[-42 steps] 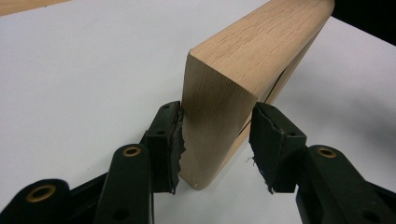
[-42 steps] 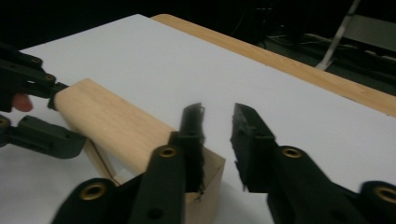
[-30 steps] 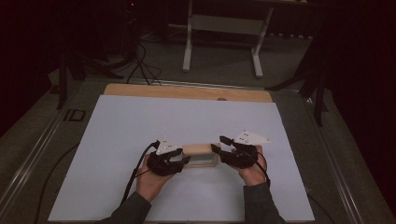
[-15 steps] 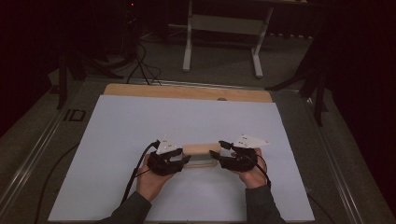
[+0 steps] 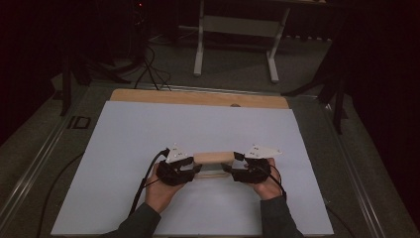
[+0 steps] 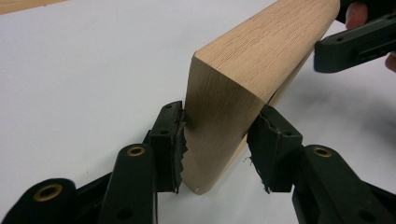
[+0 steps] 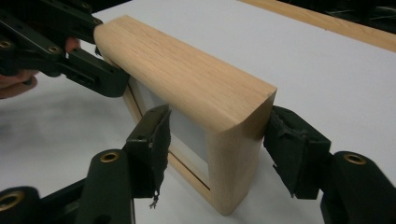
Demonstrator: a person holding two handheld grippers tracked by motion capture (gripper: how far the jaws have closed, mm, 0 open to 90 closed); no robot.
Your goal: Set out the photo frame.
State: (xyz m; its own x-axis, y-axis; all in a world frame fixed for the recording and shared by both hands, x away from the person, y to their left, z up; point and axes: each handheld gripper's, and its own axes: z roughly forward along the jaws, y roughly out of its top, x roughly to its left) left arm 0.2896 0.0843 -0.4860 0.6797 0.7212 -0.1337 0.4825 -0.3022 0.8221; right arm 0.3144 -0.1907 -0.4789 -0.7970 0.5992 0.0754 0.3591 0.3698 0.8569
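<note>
I see one wooden frame (image 5: 213, 159) standing on edge on the white sheet (image 5: 124, 134), near the front middle of it, with a gripper at each end. That makes two grippers, two hands, one frame.

My left gripper (image 5: 190, 168) sits at the frame's left end. In the left gripper view its two jaws flank that end: the left pad (image 6: 175, 140) touches the wood, while the other pad stands just beside the far face, and I cannot tell whether it presses. So the frame (image 6: 243, 88) is between these jaws, but I cannot say it is clamped.

My right gripper (image 5: 233, 168) sits at the frame's right end. Its jaws have just been opening, with the frame (image 7: 196, 93) between them. In the right gripper view both pads stand apart from the wood, a gap showing on each side, so the fingers are apart and not gripping. This view also shows the frame's pale inner panel and the left gripper at the far end.

Each gripper carries one grey plate on top, two in all. The left hand (image 5: 161, 191) and right hand (image 5: 270, 186) rest low on the sheet behind the grippers. A single wooden board (image 5: 198, 97) edges the sheet's far side.
</note>
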